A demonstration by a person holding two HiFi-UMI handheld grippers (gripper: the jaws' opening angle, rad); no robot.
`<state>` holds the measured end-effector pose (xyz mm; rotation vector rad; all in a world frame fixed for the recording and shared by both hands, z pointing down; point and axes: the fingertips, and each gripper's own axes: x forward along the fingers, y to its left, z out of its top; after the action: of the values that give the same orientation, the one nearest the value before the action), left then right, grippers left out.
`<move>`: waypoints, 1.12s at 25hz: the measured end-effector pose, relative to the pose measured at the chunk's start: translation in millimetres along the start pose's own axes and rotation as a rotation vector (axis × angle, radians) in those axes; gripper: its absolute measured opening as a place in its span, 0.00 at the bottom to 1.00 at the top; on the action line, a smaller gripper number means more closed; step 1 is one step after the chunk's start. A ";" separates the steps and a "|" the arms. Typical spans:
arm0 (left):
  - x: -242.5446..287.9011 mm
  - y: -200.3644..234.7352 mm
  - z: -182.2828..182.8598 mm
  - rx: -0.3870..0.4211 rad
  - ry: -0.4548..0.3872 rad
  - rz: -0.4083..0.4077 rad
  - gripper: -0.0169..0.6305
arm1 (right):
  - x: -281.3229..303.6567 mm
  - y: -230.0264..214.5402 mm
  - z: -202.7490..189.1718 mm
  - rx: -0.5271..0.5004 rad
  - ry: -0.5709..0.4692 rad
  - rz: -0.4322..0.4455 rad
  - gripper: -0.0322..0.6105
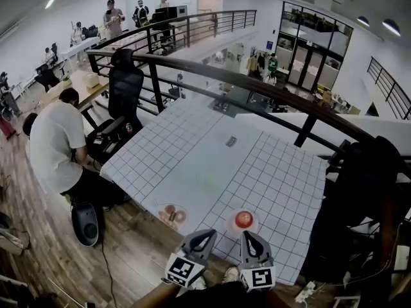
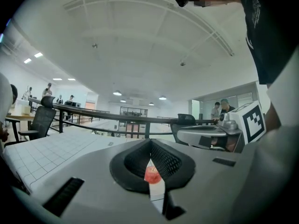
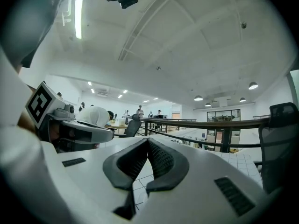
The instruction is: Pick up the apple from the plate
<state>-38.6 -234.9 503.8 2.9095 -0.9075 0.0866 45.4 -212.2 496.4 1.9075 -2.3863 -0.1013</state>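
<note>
Closest to the head camera, at the bottom of its view, are the two hand-held grippers side by side at the table's near edge, each with its marker cube toward the person.

On the left, the left gripper (image 1: 207, 235) slants up and to the right. In its own view the jaw tips meet (image 2: 150, 141), so it is closed and holds nothing. Through the narrow slot below the tips the red apple (image 2: 152, 174) shows on the table beyond, almost on the line the jaws point along.

To its right, the right gripper (image 1: 248, 235) is also closed and empty. Its tips are pressed together (image 3: 148, 140), and only the gridded cloth shows beneath them. The apple does not appear in that view.

On the white gridded table (image 1: 192, 165), again from left to right, there is first a small plate (image 1: 160, 212) with brownish items I cannot identify, ahead and to the left of the left gripper. Next is the apple (image 1: 243, 219) on its own small plate (image 1: 232, 226), near the table's front edge.

In the head view the apple lies just ahead of the right gripper's tips and a little to their left. For the left gripper it lies ahead and to the right, further off. I judge the right gripper the nearer one, though the left is aimed straight at the fruit.

The apple is round and sits upright, so no grasp axis is favoured. Either gripper would have to open its jaws before closing around the apple.
</note>
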 end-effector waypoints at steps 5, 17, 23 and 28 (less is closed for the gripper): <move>24.8 -0.1 -0.6 -0.003 0.015 0.006 0.06 | 8.4 -24.3 -9.1 0.003 0.029 0.009 0.09; 57.4 -3.6 -14.5 -0.045 0.038 0.057 0.06 | 26.9 -58.1 -17.5 0.025 0.011 0.043 0.09; 67.7 -1.8 -20.4 -0.058 0.063 0.075 0.06 | 30.5 -63.7 -42.2 0.051 0.066 0.056 0.09; 73.8 7.2 -25.2 -0.068 0.074 0.090 0.06 | 35.5 -69.8 -55.7 0.053 0.102 0.064 0.09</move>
<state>17.3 -279.7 535.4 2.7825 -1.0087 0.1657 111.3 -262.1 545.4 1.8096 -2.4024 0.0632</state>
